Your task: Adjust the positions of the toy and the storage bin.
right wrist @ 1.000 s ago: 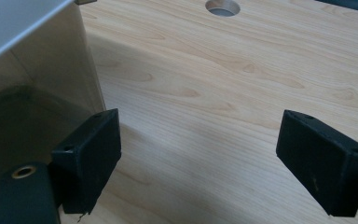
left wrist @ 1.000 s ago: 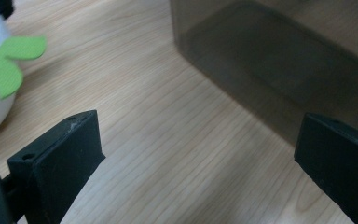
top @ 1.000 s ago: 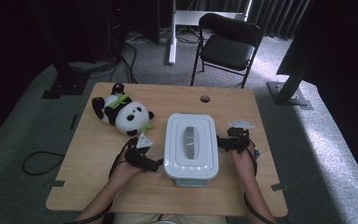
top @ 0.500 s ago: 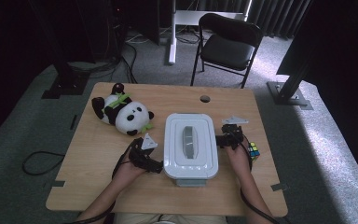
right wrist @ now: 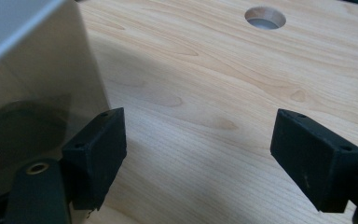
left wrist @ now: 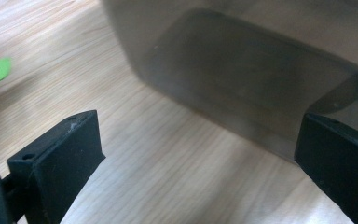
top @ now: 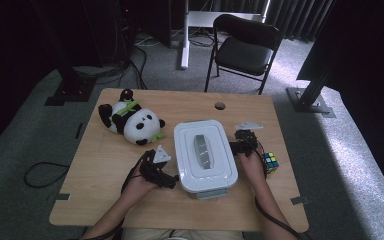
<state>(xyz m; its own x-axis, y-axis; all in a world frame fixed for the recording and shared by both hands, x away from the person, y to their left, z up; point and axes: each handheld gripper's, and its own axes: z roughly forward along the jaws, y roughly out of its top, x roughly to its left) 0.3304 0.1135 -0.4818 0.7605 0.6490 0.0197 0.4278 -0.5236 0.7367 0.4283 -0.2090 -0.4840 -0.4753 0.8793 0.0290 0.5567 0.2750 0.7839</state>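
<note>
Tongs flank the white box [top: 205, 155]
Right tongs [top: 236, 147] moved closer against its side, jaws narrowing slightly yet released; left tongs [top: 172, 181] released.

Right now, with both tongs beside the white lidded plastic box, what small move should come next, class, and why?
Probably bring both tongs inward onto the box's sides. The left tongs and right tongs flank the white lidded plastic box with jaws open and nothing between them; the right jaws have just been closing slightly. Nothing is gripped yet, so lifting cannot start.
</note>
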